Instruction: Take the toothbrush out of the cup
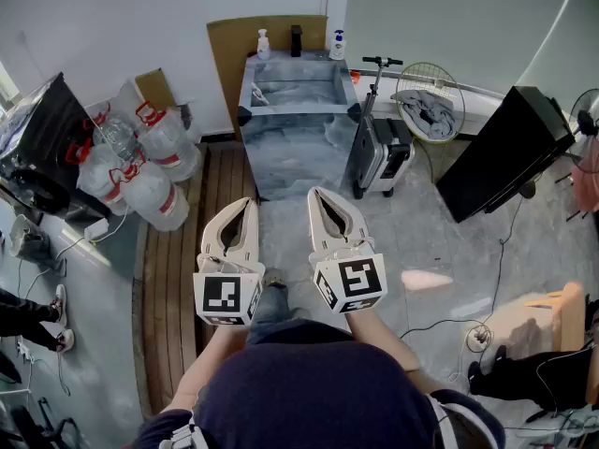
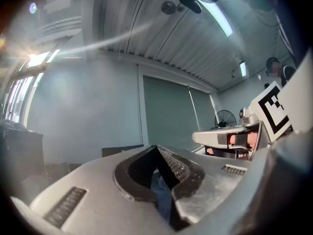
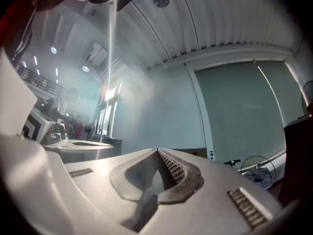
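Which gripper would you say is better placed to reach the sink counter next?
Right, narrowly: the right gripper reaches slightly nearer the sink counter than the left gripper. Both grippers' jaws are shut; no cup discernible.

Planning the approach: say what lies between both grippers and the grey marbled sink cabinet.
Head view: bare grey floor separates left gripper, right gripper and marbled cabinet.

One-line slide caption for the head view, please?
Both shut and empty, the left gripper and right gripper point level toward the marbled sink counter; water jugs at left.

Claws two: left claw, right claw; bottles two; scooter one.
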### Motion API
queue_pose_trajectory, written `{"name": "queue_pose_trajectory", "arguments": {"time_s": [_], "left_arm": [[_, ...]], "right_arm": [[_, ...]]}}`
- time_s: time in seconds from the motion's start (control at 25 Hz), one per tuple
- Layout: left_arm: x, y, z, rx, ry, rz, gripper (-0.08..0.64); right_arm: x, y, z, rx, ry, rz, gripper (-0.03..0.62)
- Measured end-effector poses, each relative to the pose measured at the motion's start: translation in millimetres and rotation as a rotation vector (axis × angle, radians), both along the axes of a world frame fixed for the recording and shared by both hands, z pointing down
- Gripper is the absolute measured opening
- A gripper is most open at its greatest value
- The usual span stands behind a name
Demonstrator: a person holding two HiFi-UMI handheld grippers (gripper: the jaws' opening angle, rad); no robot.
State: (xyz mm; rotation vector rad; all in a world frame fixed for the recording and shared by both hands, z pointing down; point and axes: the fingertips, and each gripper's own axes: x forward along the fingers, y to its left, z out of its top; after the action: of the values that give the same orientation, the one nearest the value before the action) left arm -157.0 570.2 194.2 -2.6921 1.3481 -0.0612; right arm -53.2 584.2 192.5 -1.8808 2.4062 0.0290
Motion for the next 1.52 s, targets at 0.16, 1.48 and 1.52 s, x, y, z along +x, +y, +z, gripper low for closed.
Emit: {"name": "queue_pose_trajectory", "arguments": {"time_s": [0.16, 1.48, 1.52], "left_arm": [[0.7, -18.2, 11.6, -0.011, 0.022, 0.012, 0.021], [15.7, -394.3, 56.2, -0.102, 0.041, 0.126, 0.021], [17.4, -400.0, 57.9, -0.109, 0.043, 0.125, 0.021]], "right_arm": [[-2.6, -19.1, 6.6, -0.002, -0.009, -0.010, 0.028], [9.9, -385.8, 59.6, -0.127, -0.002, 0.080, 0.028], [13.5, -393.3, 61.1, -0.137, -0.014, 0.079, 0.029]]}}
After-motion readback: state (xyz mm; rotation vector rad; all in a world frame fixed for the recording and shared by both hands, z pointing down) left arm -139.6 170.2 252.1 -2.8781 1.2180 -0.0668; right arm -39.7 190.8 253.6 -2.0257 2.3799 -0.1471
